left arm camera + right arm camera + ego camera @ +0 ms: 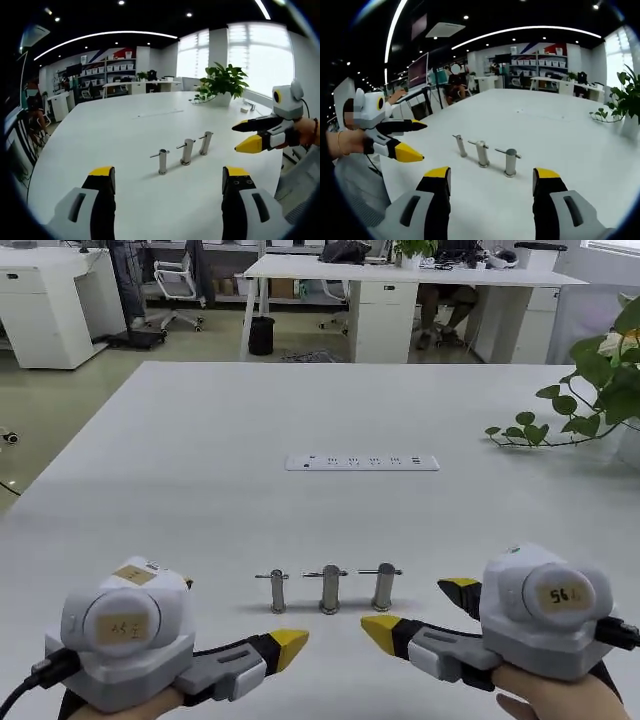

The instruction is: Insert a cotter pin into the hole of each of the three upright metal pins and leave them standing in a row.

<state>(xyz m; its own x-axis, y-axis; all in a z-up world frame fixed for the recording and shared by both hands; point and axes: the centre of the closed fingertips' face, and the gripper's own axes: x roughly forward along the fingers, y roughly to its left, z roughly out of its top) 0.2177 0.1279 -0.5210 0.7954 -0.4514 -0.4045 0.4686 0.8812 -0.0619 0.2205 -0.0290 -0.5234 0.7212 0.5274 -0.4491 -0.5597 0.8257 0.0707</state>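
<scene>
We cannot make out the holes; cotter pins (325, 572) cross each top | three pins (329, 590) upright in a row on the table (320, 410) | left gripper (168, 175), right gripper (493, 173) — both wide, touching nothing

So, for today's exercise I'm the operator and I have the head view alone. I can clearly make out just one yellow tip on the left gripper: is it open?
Observer: Yes. In the left gripper view the left gripper has both jaws wide apart, with nothing between them.
Operator: Is anyone off to the left of the table?
Observer: The right gripper view shows a person sitting near a monitor.
Operator: What does the plant stand in?
Observer: The left gripper view shows the plant in a pale pot on the table.
</scene>
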